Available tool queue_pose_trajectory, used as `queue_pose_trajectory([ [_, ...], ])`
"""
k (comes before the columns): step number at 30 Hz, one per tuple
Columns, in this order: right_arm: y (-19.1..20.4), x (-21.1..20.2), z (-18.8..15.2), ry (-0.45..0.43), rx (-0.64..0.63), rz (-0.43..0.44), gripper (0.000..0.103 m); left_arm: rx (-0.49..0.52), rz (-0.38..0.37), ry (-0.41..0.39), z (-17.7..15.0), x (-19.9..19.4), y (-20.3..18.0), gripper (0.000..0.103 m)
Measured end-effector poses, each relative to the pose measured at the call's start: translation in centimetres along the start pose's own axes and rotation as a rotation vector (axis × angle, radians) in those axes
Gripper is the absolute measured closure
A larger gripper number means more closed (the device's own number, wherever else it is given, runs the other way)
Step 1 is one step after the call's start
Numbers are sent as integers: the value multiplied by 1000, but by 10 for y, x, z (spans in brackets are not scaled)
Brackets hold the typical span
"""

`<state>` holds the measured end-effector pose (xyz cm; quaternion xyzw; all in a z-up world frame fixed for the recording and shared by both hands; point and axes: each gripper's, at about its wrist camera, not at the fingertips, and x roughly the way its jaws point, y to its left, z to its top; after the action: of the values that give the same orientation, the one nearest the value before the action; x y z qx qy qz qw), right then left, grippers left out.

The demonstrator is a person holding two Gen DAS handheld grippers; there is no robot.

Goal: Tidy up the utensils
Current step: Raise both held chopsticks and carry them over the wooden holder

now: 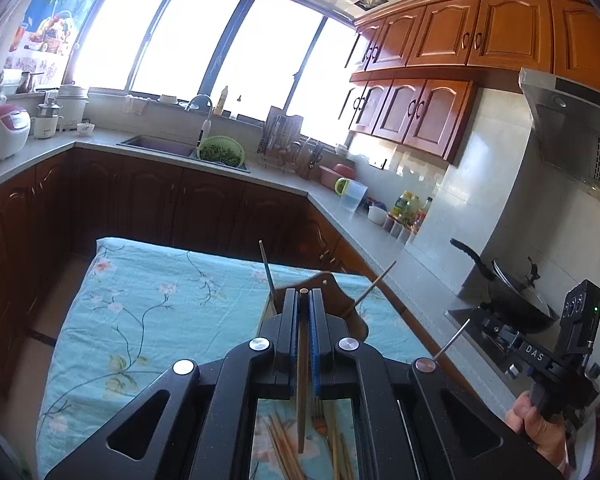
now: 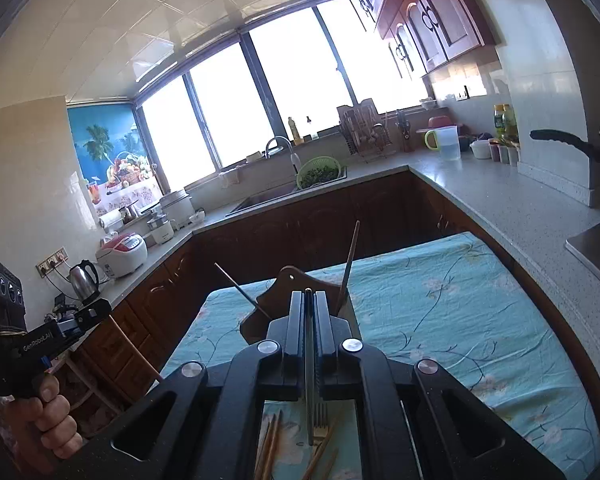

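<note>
Two grippers, left gripper clamping wooden chopstick, right gripper clamping metal chopstick

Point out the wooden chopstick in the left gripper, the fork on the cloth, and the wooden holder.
wooden chopstick [image 1: 302, 360]: left wrist view, mid-shaft.
fork [image 2: 320, 420]: right wrist view, tines.
wooden holder [image 2: 290, 280]: right wrist view, back panel.

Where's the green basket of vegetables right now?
The green basket sits in the sink under the window, just beside the faucet; the right wrist view shows it too.
</note>
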<state>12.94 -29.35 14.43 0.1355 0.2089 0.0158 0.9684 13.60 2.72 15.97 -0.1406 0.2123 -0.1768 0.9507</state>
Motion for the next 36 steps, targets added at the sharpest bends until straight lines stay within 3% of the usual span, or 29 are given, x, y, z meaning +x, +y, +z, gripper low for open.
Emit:
queue_pose_trajectory([
  [8, 0, 16, 60, -124, 5, -5, 99, 10, 8, -110, 48, 35, -4, 100],
  [14, -6, 49, 88, -163, 0, -39, 99, -3, 40, -175, 61, 77, 4, 100],
  [18, -14, 81, 79, -133, -1, -57, 99, -14, 77, -161, 46, 116, 12, 100],
  [26, -30, 127, 31, -53, 25, -86, 99, -65, 117, -83, 3, 190, 23, 100],
  [31, -38, 141, 15, -10, 44, -90, 99, -72, 122, -22, -5, 221, 27, 99],
  [36, -39, 141, 18, -2, 48, -91, 99, -53, 129, -29, 1, 231, 23, 99],
])
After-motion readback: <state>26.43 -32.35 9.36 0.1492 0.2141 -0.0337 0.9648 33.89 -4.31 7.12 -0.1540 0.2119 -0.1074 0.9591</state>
